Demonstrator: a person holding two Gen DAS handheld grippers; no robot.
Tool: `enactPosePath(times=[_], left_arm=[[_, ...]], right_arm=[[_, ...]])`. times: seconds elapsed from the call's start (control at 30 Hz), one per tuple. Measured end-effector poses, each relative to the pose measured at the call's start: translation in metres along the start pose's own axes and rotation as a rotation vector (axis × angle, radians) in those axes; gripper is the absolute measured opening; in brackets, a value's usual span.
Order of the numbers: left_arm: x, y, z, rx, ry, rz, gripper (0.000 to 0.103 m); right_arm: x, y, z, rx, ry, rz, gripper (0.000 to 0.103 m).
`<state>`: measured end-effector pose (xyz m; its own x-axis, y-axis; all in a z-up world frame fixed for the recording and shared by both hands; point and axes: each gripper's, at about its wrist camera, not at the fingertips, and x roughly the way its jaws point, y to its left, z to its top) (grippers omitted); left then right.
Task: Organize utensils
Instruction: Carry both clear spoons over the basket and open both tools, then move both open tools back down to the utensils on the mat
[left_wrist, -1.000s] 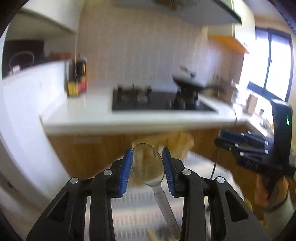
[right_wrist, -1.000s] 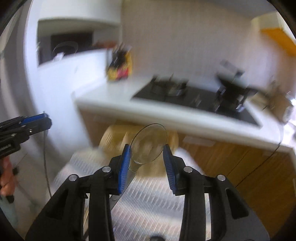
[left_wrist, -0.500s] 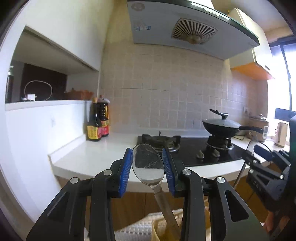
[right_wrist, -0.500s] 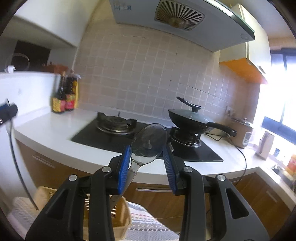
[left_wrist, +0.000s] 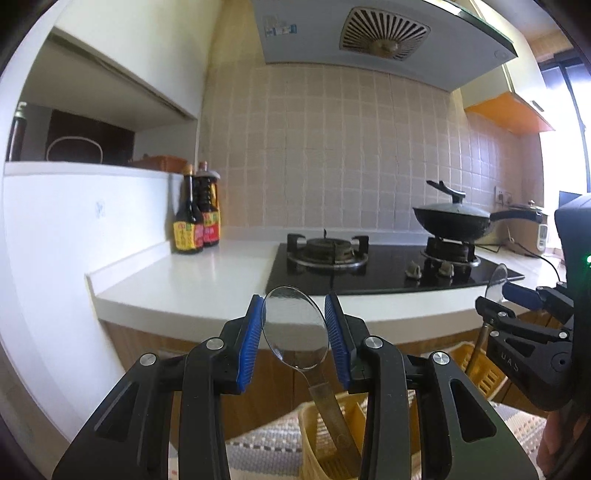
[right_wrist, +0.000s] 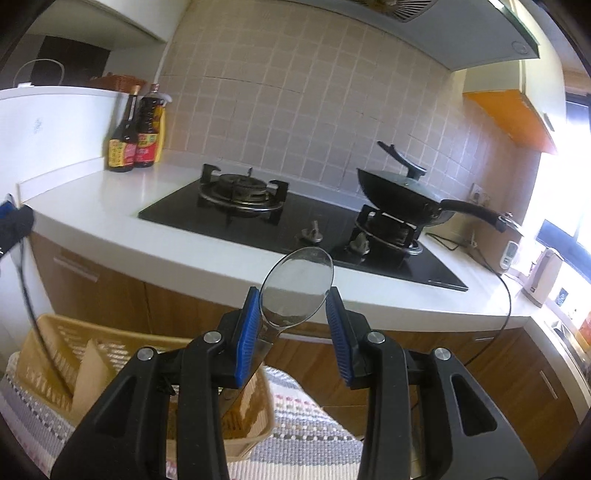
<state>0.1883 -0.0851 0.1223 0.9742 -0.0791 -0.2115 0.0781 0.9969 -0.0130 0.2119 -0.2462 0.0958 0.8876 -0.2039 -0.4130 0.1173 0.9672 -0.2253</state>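
Two grippers: each clamped on a spoon, bowl up
Counter (right_wrist: 92, 199): white, runs behind both
Hob (right_wrist: 295, 229): black, two burners, set in counter
Wok (right_wrist: 402, 195): lidded, on right burner
Basket (right_wrist: 55, 354): yellow, on striped mat, below counter
Bottles (left_wrist: 197, 218): two, dark, at counter's left end
Left gripper (left_wrist: 295, 336): part open, pads pinch left spoon (left_wrist: 295, 332), handle hangs over basket
Right gripper (right_wrist: 291, 325): part open, pads pinch right spoon (right_wrist: 295, 288), handle slants down-left

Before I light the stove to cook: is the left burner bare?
Yes, the left burner carries nothing, while the black pan sits on the right one.
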Motion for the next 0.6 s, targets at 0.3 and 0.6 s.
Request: enactPosePath(times=[0.3,0.6], left_arm=[[-0.027,0.023,0.005,-0.101,0.077,-0.128,0.046],[-0.078,0.048,0.023,-0.173,0.143,-0.259,0.05]], right_arm=[[-0.029,-0.014,0.003,0.104,0.123,0.219,0.064],[-0.054,-0.052,-0.004,0.311,0.279,0.378,0.064]])
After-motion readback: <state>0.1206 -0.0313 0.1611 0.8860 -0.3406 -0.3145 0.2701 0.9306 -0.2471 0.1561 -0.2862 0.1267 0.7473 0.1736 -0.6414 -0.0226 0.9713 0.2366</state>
